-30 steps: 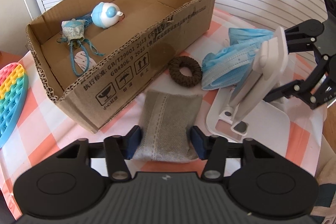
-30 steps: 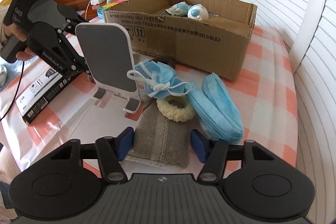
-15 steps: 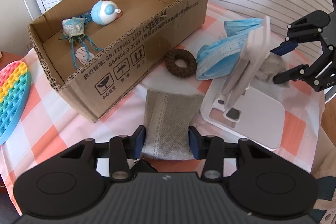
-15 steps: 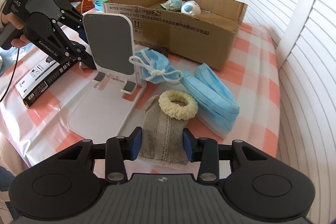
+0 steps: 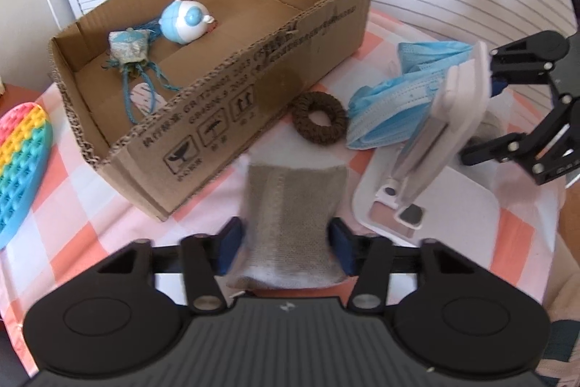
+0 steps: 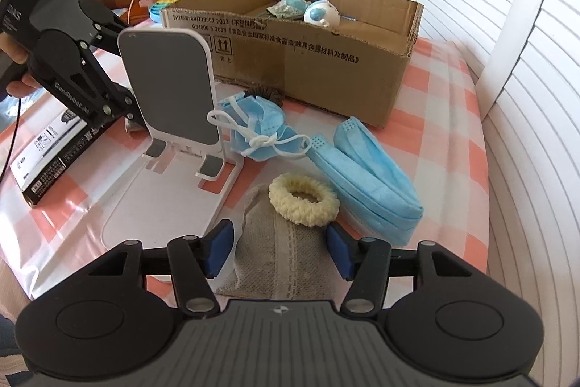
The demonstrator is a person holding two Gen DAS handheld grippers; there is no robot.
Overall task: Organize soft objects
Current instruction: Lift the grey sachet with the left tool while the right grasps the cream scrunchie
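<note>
- We see a grey mesh pouch (image 5: 290, 216) lying between the pads of the left claw (image 5: 286, 242). Its long axis runs straight ahead from the claw, along the fingers.
- The pouch's far short edge points at a brown scrunchie (image 5: 319, 122) just beyond it. The cardboard box (image 5: 253, 118) stands ahead and to the left of the claw.
- The left claw is partly spread and closing. Both blue pads sit against the long sides of the pouch, pinching it across its width. The picture is blurred here, so we cannot judge how firmly they press.
- A second grey pouch (image 6: 282, 252) lies between the pads of the right claw (image 6: 279, 249). It is also lengthwise to the fingers, with its far end leaning a little left toward the white phone stand (image 6: 170, 89).
- A cream scrunchie (image 6: 303, 205) rests on the far end of that second pouch. Folded blue masks (image 6: 373, 184) lie ahead and to the right of the claw.
- The right claw is about half spread and opening. The pouch is between its pads, with a narrow gap showing at the left pad, so it straddles the pouch without squeezing it.
</note>
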